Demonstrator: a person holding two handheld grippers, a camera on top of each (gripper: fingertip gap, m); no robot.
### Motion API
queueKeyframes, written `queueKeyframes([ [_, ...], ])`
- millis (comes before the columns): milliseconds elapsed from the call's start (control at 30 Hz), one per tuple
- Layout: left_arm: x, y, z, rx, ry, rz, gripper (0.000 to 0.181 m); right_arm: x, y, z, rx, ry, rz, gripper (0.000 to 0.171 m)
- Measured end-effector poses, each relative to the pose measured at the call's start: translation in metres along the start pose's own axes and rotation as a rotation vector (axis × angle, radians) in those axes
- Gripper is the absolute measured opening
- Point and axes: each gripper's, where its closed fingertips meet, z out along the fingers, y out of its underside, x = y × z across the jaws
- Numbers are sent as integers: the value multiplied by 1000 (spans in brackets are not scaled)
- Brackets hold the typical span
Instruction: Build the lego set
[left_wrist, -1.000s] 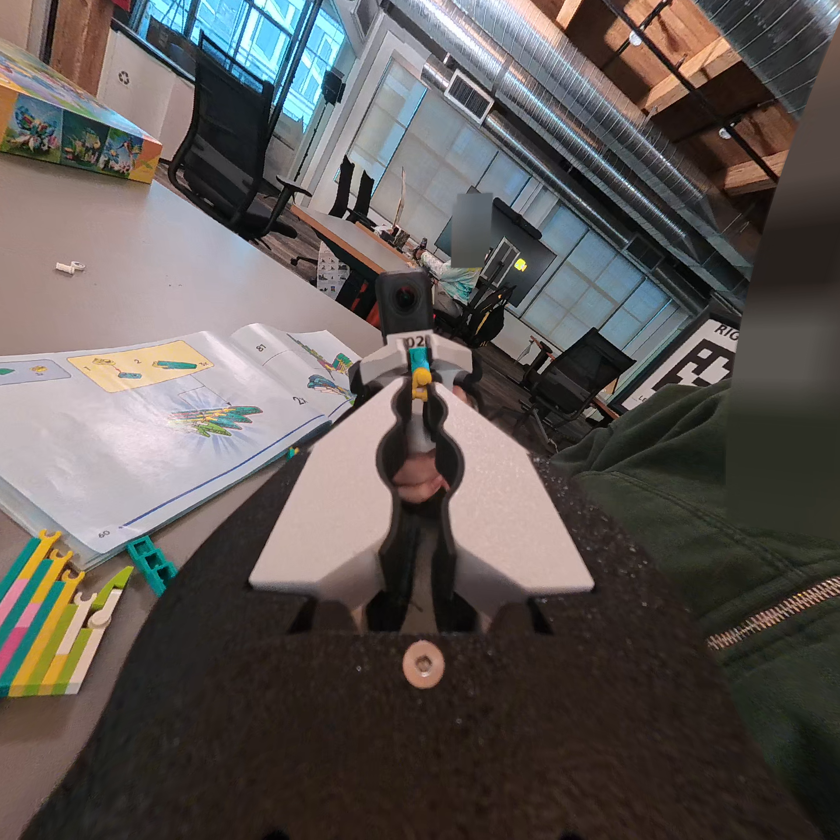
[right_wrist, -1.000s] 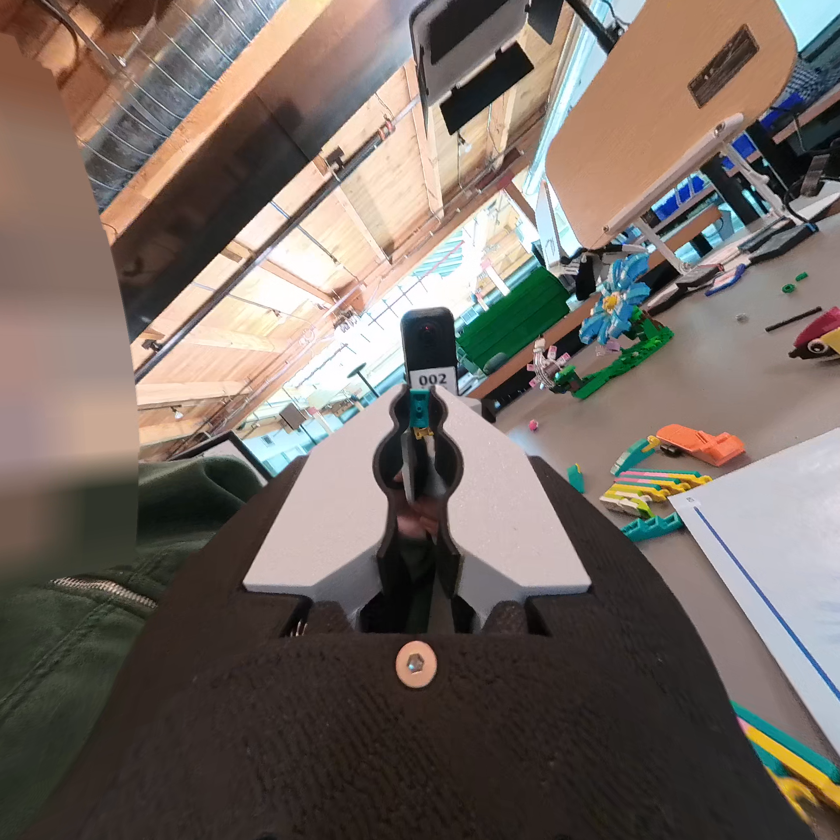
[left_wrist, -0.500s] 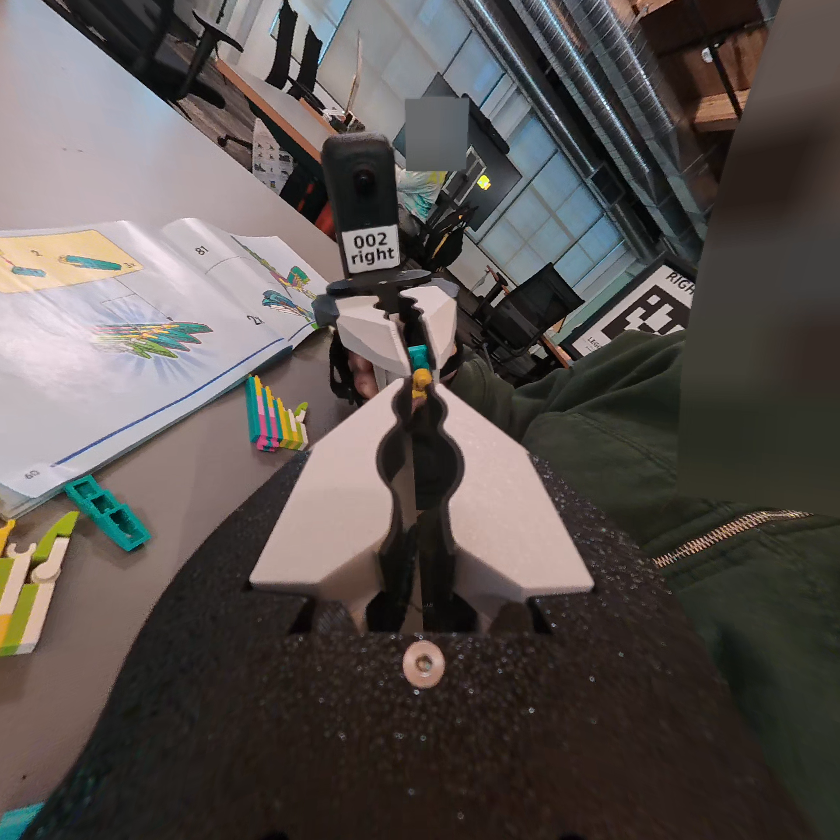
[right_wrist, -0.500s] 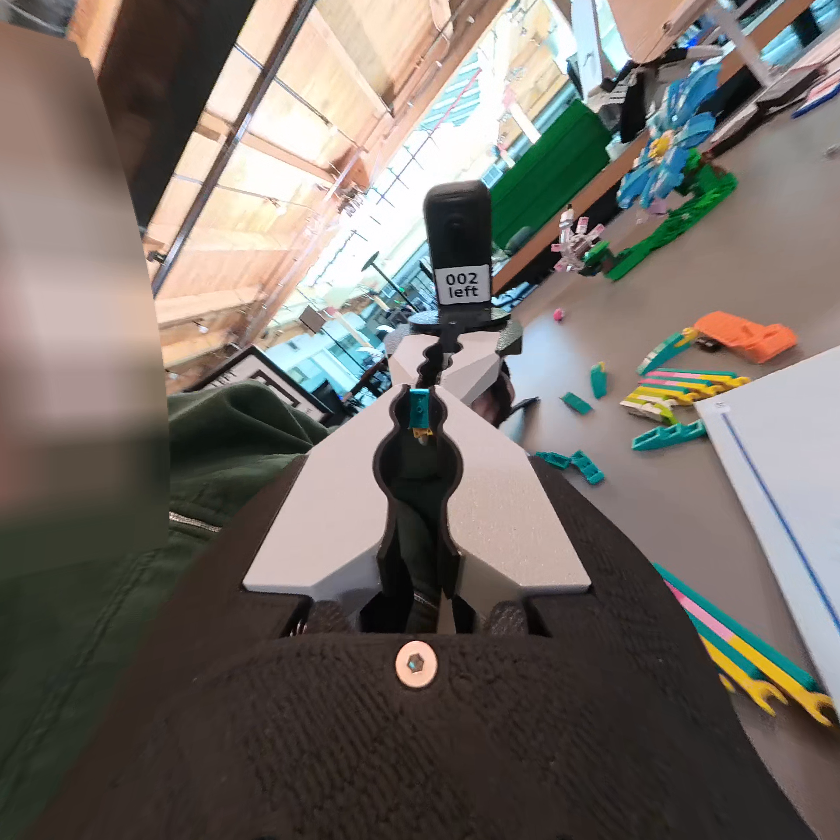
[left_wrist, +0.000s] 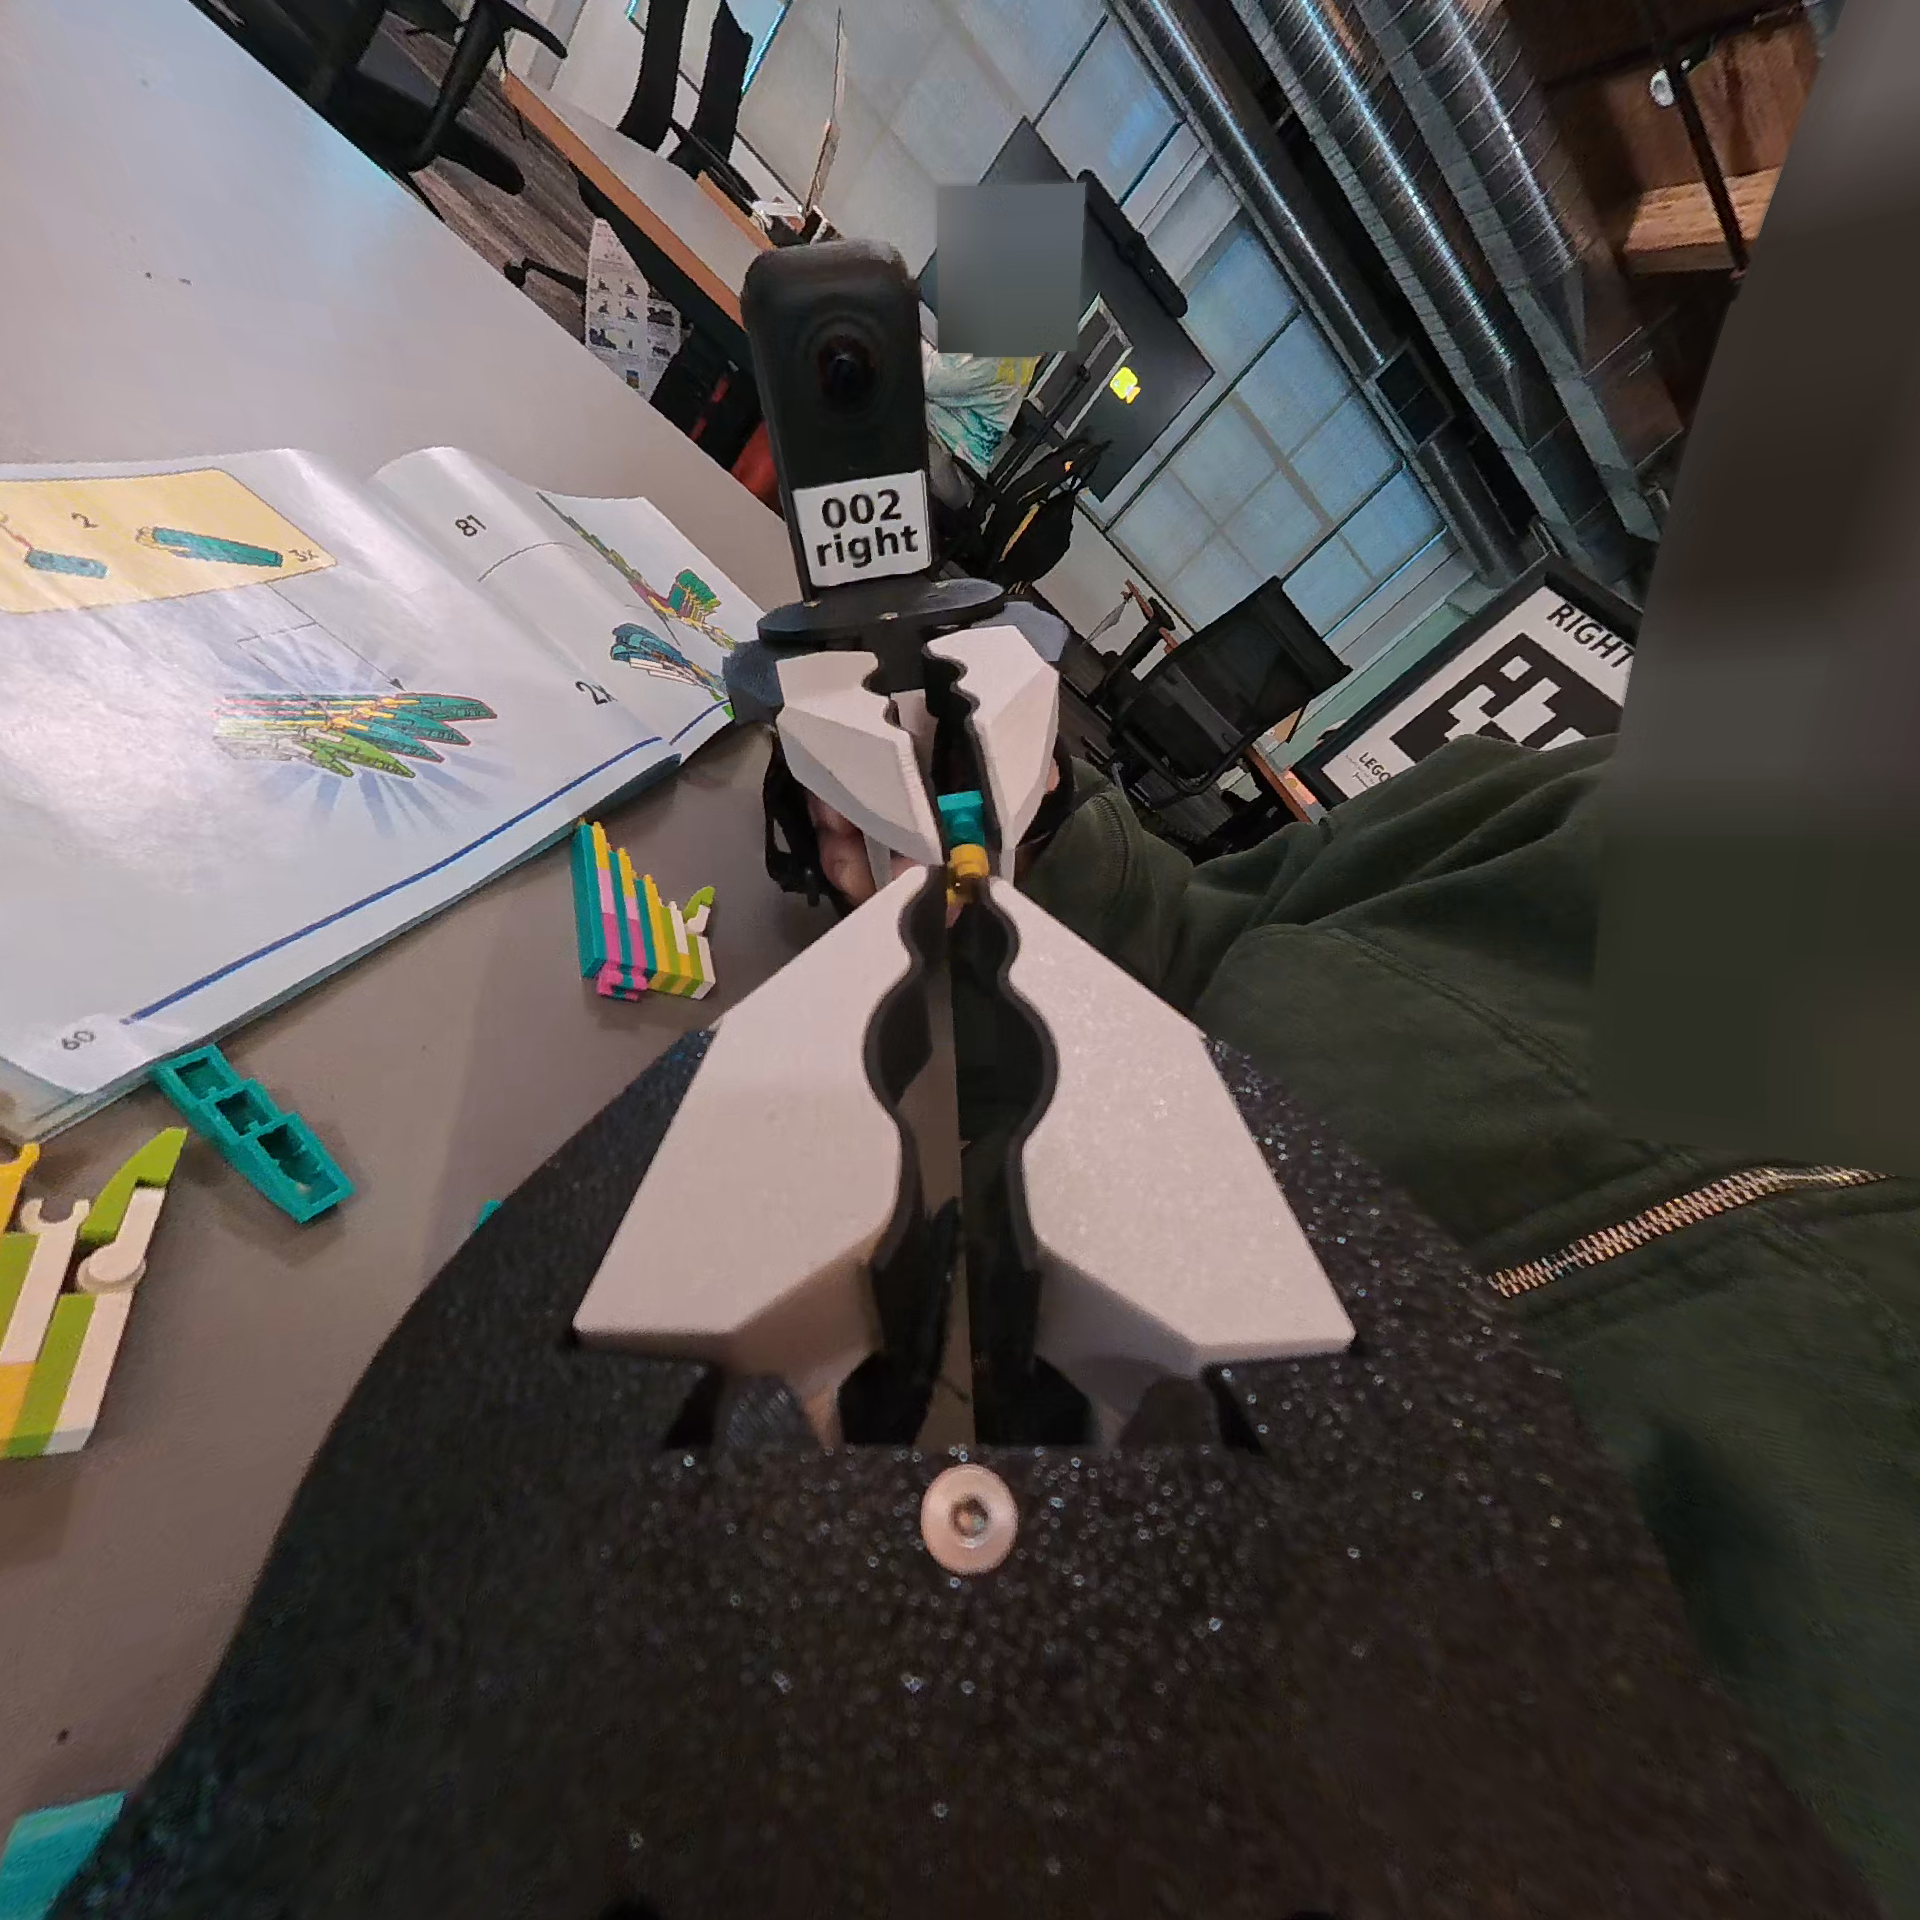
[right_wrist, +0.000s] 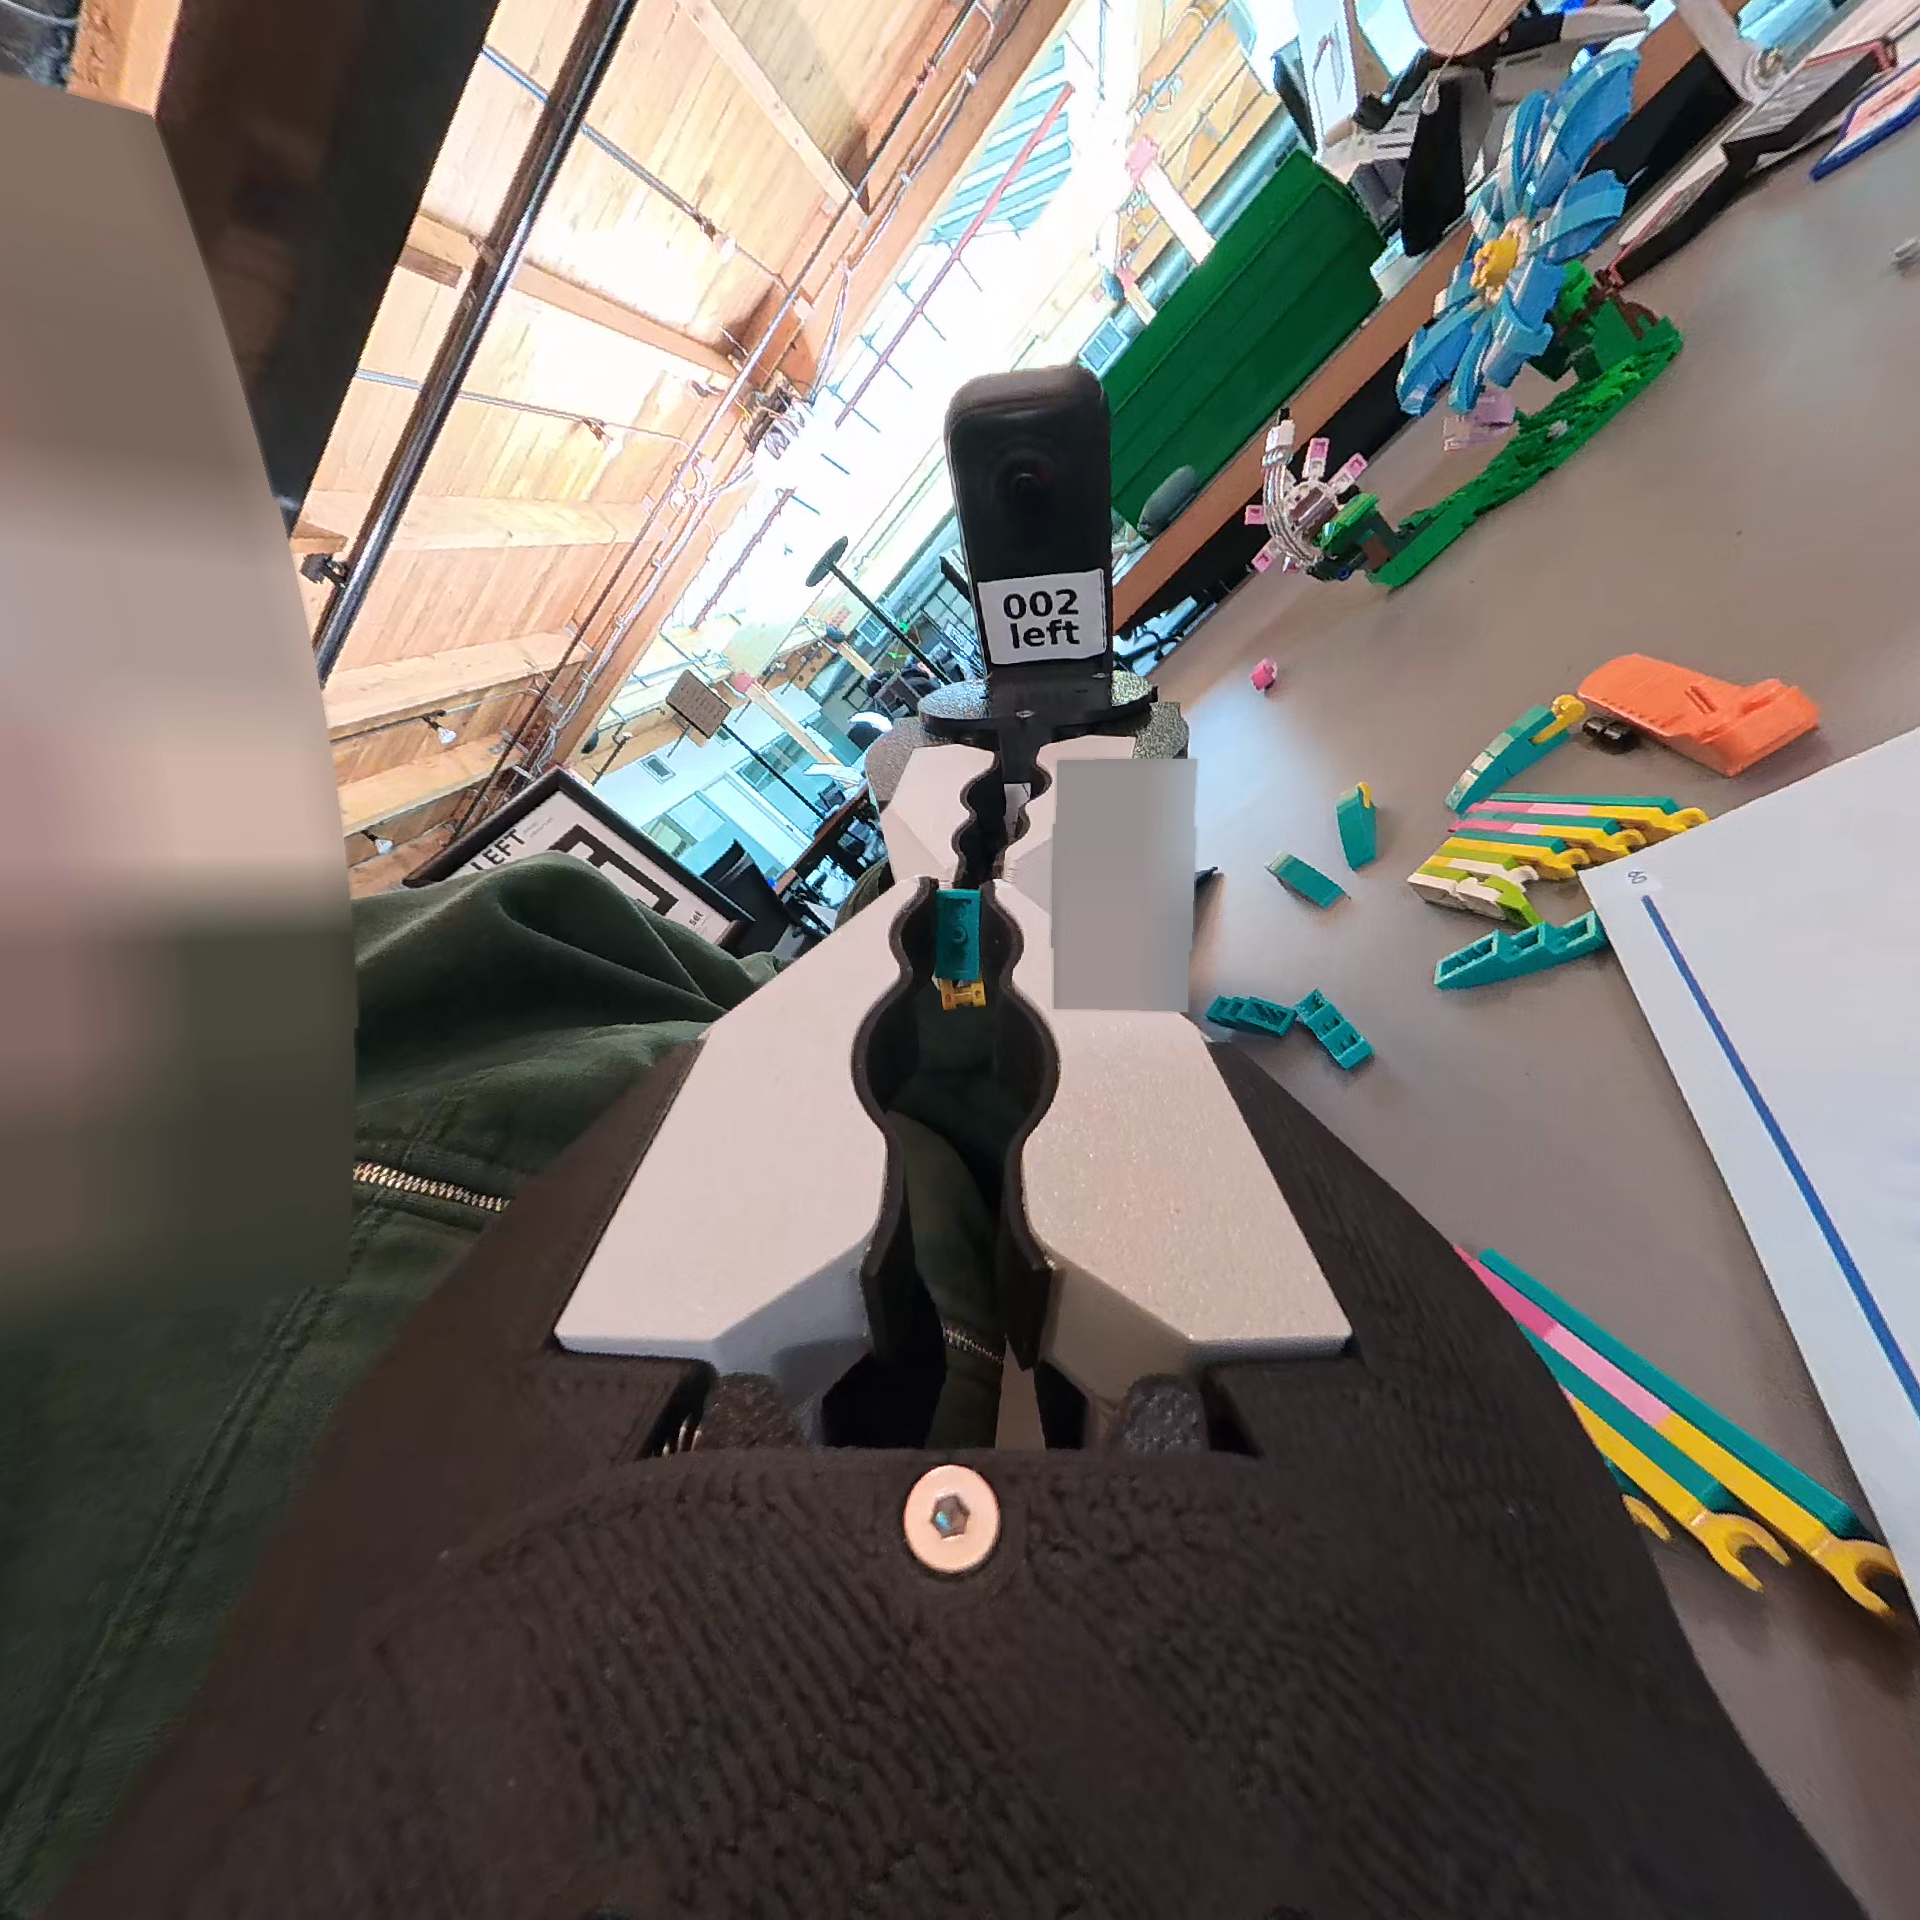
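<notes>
A small teal piece with a yellow clip end (right_wrist: 956, 940) sits between the fingertips of my right gripper (right_wrist: 958, 906), which is shut on it above the table. My left gripper (left_wrist: 961, 891) faces it tip to tip, jaws fully together. Its tips touch the yellow end (left_wrist: 967, 862), below the teal part (left_wrist: 958, 812). I cannot tell whether the left tips pinch that end. The right gripper (left_wrist: 954, 833) shows just beyond in the left wrist view. The left gripper (right_wrist: 985, 871) shows just beyond in the right wrist view.
An open instruction booklet (left_wrist: 312, 675) lies on the grey table. Beside it are a striped feather assembly (left_wrist: 644, 935), a teal slope brick (left_wrist: 249, 1132), long striped strips (right_wrist: 1714, 1455), loose teal bricks (right_wrist: 1309, 1023), an orange piece (right_wrist: 1704, 717) and a blue flower model (right_wrist: 1507, 281). A green jacket (left_wrist: 1455, 987) is close by. Left tips and right tips are each some 12 cm from the teal slope brick (left_wrist: 249, 1132). The right camera catches it too, in the right wrist view (right_wrist: 1517, 948).
Both grippers have tilted down toward the table while staying tip to tip. Each shows larger and higher in the other's view. The teal piece stays in the right gripper.
</notes>
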Motion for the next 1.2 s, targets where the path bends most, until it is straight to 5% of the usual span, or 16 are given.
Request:
queueKeyframes([
  [900, -17, 8, 0, -47, -116, 18, 0, 15, 5, 0, -27, 88, -21, 7],
  [1200, -19, -18, -1, 80, -204, 134, 0, 20, -26, -6, 232, 105, -28, 6],
])
